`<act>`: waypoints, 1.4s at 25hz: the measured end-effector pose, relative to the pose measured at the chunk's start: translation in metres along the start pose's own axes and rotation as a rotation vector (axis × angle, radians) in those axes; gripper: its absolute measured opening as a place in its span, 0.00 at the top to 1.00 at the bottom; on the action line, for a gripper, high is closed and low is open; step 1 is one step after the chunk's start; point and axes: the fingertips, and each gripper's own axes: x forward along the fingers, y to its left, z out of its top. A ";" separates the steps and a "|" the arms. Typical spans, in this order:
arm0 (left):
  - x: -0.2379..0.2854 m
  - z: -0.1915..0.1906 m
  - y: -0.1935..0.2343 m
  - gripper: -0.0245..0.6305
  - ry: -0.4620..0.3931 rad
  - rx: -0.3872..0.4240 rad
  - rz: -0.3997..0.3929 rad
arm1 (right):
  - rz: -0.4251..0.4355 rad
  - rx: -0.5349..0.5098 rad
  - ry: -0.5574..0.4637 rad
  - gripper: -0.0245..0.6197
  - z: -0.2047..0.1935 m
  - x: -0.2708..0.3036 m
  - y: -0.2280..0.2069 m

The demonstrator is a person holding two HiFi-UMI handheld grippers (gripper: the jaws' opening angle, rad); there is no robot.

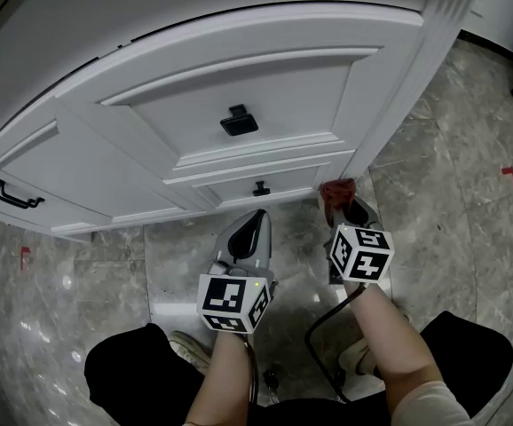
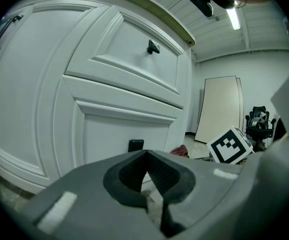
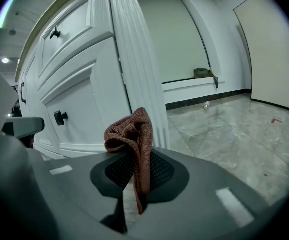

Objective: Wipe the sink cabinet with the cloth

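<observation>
Cloth point(image 3: 133, 134) clamped in right gripper point(image 3: 134, 173) | left gripper point(image 2: 147, 178) closed | both facing cabinet point(image 1: 239, 82)

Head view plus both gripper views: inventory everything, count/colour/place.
white panelled sink cabinet: 1, white, fills upper head view
black cabinet handles: 3, black; square knob, small knob, bar pull far left
reddish-brown woven cloth: 1, near the cabinet's right corner
grey marble floor: grey, around the cabinet
red tape marks: 2, red, on the floor
white board: 1, leaning on far wall
left gripper: grey, jaws together, empty
right gripper: grey, clamped on cloth
</observation>
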 end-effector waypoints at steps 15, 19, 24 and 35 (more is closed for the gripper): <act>-0.061 0.086 -0.014 0.96 -0.155 0.050 0.020 | 0.101 -0.085 -0.183 0.84 0.068 -0.090 0.071; -0.101 0.120 -0.030 0.96 -0.215 0.087 0.030 | 0.117 -0.185 -0.287 0.84 0.098 -0.141 0.101; -0.143 0.141 -0.053 0.96 -0.279 0.108 0.040 | 0.130 -0.232 -0.371 0.84 0.113 -0.201 0.122; -0.243 0.133 -0.109 0.96 -0.324 0.145 0.047 | 0.145 -0.282 -0.409 0.84 0.075 -0.313 0.144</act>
